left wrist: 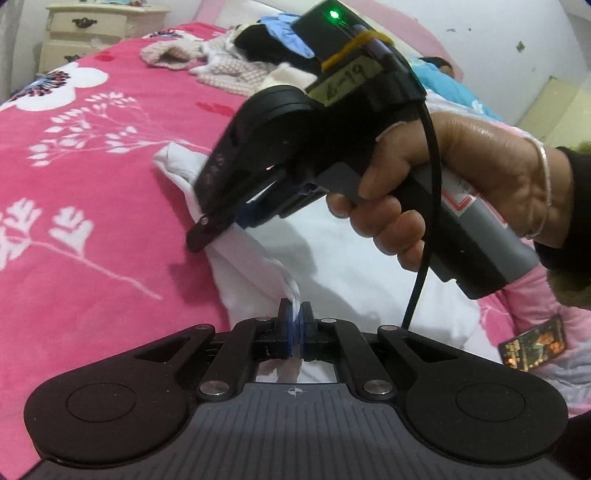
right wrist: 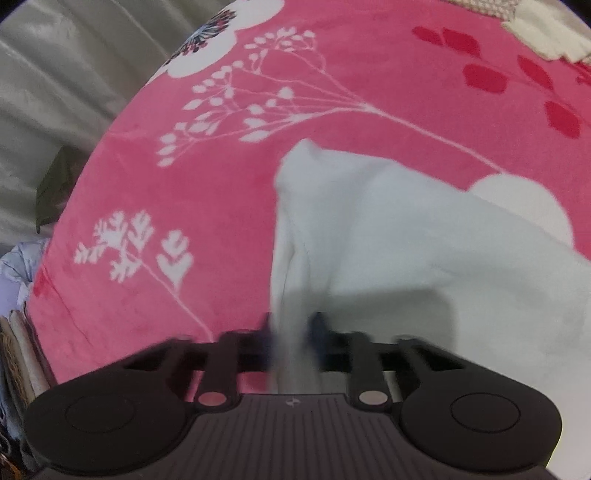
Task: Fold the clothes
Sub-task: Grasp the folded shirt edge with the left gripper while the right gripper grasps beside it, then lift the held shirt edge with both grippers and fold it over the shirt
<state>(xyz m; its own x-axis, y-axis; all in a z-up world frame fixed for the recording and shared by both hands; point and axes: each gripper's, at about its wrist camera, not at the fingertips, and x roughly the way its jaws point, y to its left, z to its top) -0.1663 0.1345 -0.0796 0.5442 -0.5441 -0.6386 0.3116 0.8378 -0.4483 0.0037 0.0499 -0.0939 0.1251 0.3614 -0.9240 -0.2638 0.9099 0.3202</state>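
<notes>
White garment (left wrist: pixel 354 258) lies on a pink floral blanket (left wrist: pixel 92 229), its gathered edge running as a long fold from the near gripper up and away to the far one, so the long axis goes diagonally across the bed. The left gripper (left wrist: pixel 295 325) has its blue pads closed tight on a bunched bit of that edge. Further along the same fold the right gripper (left wrist: pixel 218 225), held in a hand (left wrist: pixel 461 184) with a thin bangle at the wrist, is also clamped onto the cloth, its tips pointing down toward the blanket. Only the left wrist view shows this hand, the green light on the tool's top and the black cable hanging from it. The right wrist view, somewhat blurred, shows the right gripper (right wrist: pixel 293 332) with a strip of the white garment (right wrist: pixel 388 240) pinched between its jaws, the rest spreading to the right over the pink floral blanket (right wrist: pixel 184 184) with one corner peaked upward. At the bed's far end a heap of clothes (left wrist: pixel 236 51) lies in beige, black and blue, beside a cream nightstand (left wrist: pixel 92 29). A grey curtain (right wrist: pixel 55 74) hangs along the blanket's left side.
</notes>
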